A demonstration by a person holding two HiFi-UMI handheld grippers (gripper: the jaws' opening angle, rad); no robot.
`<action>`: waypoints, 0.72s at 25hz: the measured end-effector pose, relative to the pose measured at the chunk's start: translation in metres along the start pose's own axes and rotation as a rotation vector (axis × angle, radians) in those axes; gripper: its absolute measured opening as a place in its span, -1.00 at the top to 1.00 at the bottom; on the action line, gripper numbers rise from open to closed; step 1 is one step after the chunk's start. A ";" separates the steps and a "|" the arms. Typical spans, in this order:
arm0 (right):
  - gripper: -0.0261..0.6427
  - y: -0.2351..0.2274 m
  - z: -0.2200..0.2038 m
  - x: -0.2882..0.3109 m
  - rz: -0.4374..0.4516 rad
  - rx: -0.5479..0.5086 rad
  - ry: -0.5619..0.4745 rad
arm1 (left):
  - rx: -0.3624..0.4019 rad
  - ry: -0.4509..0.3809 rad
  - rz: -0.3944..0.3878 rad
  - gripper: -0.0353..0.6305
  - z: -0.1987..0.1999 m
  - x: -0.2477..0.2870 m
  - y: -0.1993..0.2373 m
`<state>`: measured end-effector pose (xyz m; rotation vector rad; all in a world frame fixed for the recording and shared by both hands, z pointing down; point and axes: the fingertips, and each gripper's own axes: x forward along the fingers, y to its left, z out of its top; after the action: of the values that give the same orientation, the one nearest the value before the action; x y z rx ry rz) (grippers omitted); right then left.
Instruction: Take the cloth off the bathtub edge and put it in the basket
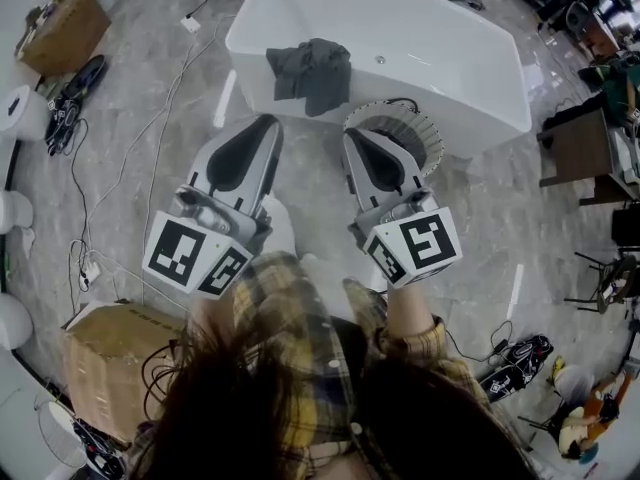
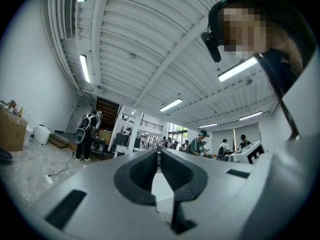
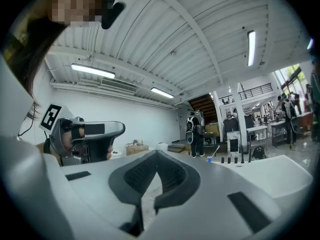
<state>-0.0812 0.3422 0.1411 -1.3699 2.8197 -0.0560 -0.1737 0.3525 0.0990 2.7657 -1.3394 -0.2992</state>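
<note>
A dark grey cloth [image 1: 312,72] hangs crumpled over the near edge of the white bathtub [image 1: 440,48]. A round white ribbed basket [image 1: 420,128] stands on the floor in front of the tub, partly hidden by my right gripper. Both grippers are held level in front of the person, short of the tub. My left gripper [image 1: 269,121] is shut and empty, its tips just below the cloth. Beside the basket's left rim, my right gripper [image 1: 352,135] is also shut with nothing in it. The jaws meet in the left gripper view [image 2: 159,152] and in the right gripper view [image 3: 156,153].
Cardboard boxes sit at the lower left [image 1: 108,363] and upper left [image 1: 64,28]. Cables [image 1: 150,158] trail across the grey floor on the left. A dark table [image 1: 582,148] and clutter stand at the right. People [image 3: 194,133] stand far back in the hall.
</note>
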 end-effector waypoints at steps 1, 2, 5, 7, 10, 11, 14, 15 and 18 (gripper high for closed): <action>0.88 -0.002 -0.002 0.006 -0.002 0.001 0.003 | -0.001 0.001 -0.004 0.80 -0.001 0.004 0.006; 0.88 -0.005 -0.004 0.014 -0.004 0.003 0.006 | -0.002 0.001 -0.008 0.80 -0.002 0.008 0.012; 0.88 -0.021 -0.007 0.039 -0.017 0.004 0.015 | -0.009 0.003 -0.025 0.80 -0.005 0.031 0.034; 0.88 -0.032 -0.008 0.058 -0.022 0.001 0.023 | -0.016 0.003 -0.036 0.80 -0.007 0.048 0.050; 0.87 -0.051 -0.009 0.098 -0.035 0.002 0.032 | -0.010 0.014 -0.055 0.80 -0.008 0.078 0.082; 0.88 -0.057 -0.010 0.113 -0.042 0.007 0.038 | -0.009 0.021 -0.062 0.80 -0.008 0.088 0.095; 0.88 -0.070 -0.013 0.155 -0.060 0.004 0.055 | -0.020 0.030 -0.083 0.80 -0.005 0.113 0.133; 0.88 -0.073 -0.012 0.169 -0.064 -0.004 0.056 | -0.021 0.031 -0.089 0.80 -0.004 0.121 0.146; 0.87 -0.083 -0.009 0.206 -0.075 -0.006 0.050 | -0.028 0.039 -0.107 0.80 -0.002 0.143 0.181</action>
<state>-0.1437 0.1289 0.1552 -1.4964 2.8099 -0.0837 -0.2265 0.1277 0.1039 2.8097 -1.1721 -0.2660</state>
